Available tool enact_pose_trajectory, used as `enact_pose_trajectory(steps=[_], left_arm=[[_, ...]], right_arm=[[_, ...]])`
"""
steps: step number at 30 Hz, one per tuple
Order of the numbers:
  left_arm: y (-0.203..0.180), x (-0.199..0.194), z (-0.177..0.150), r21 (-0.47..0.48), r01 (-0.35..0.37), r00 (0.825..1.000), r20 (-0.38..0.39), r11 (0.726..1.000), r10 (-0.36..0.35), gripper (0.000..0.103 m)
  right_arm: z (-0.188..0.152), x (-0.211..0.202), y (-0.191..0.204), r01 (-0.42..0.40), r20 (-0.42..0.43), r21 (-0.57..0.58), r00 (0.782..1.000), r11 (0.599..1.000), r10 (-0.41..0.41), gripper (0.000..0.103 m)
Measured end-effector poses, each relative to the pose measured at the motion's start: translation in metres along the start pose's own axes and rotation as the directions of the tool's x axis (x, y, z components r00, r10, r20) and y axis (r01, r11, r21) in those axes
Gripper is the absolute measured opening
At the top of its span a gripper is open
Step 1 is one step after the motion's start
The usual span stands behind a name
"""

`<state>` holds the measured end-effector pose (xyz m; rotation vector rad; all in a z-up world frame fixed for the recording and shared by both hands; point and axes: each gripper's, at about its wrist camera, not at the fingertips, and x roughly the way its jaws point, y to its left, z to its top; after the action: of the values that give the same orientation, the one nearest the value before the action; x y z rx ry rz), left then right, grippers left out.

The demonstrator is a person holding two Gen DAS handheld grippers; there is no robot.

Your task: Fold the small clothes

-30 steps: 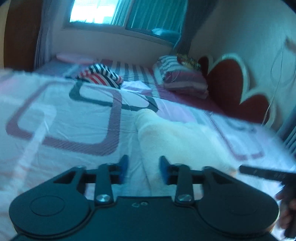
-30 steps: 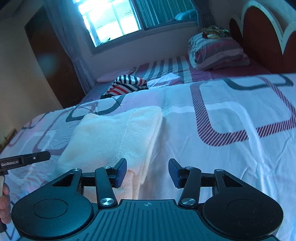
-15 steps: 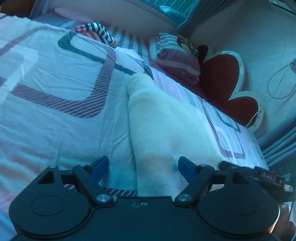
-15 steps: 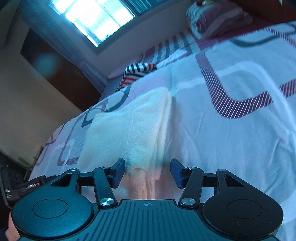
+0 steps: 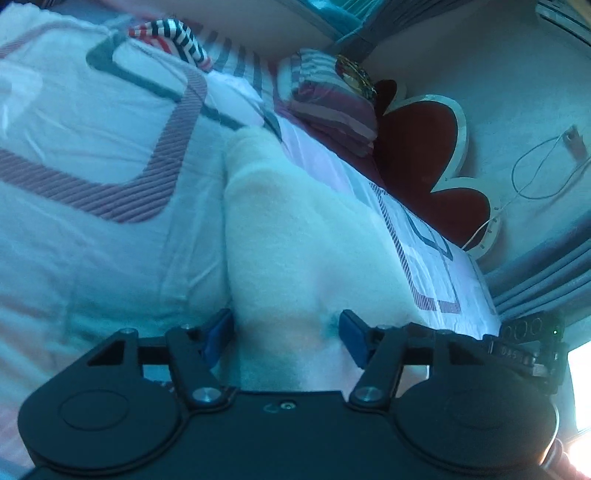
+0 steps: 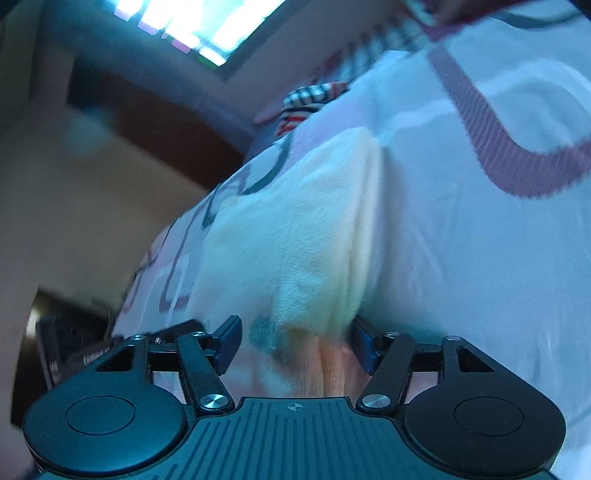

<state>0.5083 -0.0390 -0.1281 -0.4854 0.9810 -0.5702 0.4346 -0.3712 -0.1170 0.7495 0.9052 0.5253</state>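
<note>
Between the blue pads of my left gripper [image 5: 284, 338] lies the near end of the cream-white fleecy folded cloth [image 5: 295, 229]; the jaws stand apart on both sides of it and do not press it. My right gripper [image 6: 293, 345] is the same: its fingers are spread, and the other near corner of the cloth [image 6: 295, 236] sits between them, not clamped. There I see several layers at the edge, cream above and a peach-coloured one below.

The cloth rests flat on the white bed cover with maroon striped and grey square outlines [image 5: 92, 147], as a long band that goes away from me. I judge that at least one fold is done, because of the stacked layers and the straight long edge. What remains, I think, is to close on both near corners and bring this end over the far end, and then to flatten it.

Farther away a striped red, white and dark garment [image 5: 173, 33] lies bunched near the window, not folded as far as I can see. A striped pillow [image 5: 328, 99] leans beside the dark red headboard [image 5: 424, 158].
</note>
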Motion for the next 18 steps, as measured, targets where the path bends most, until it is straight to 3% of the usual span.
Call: enact_pose_trajectory(steps=[6,8,12,18], left_arm=[[-0.005,0.01,0.005,0.001,-0.014,1.0,0.007,1.0,0.014,0.061],[-0.008,0.013,0.008,0.005,-0.021,1.0,0.004,1.0,0.021,0.06],[-0.018,0.017,0.01,0.044,-0.097,0.995,0.012,0.994,0.096,0.044],[-0.038,0.012,0.012,0.093,-0.166,0.986,0.02,0.982,0.165,0.034]], right_arm=[[0.009,0.006,-0.009,-0.043,0.018,0.058,0.999,0.997,0.042,0.063],[0.008,0.009,0.002,-0.003,0.014,0.012,1.0,1.0,0.002,0.057],[0.004,0.013,0.026,0.142,0.014,-0.131,0.99,0.981,-0.142,0.041],[-0.015,0.015,0.059,0.249,0.089,-0.281,0.968,0.927,-0.233,0.031]])
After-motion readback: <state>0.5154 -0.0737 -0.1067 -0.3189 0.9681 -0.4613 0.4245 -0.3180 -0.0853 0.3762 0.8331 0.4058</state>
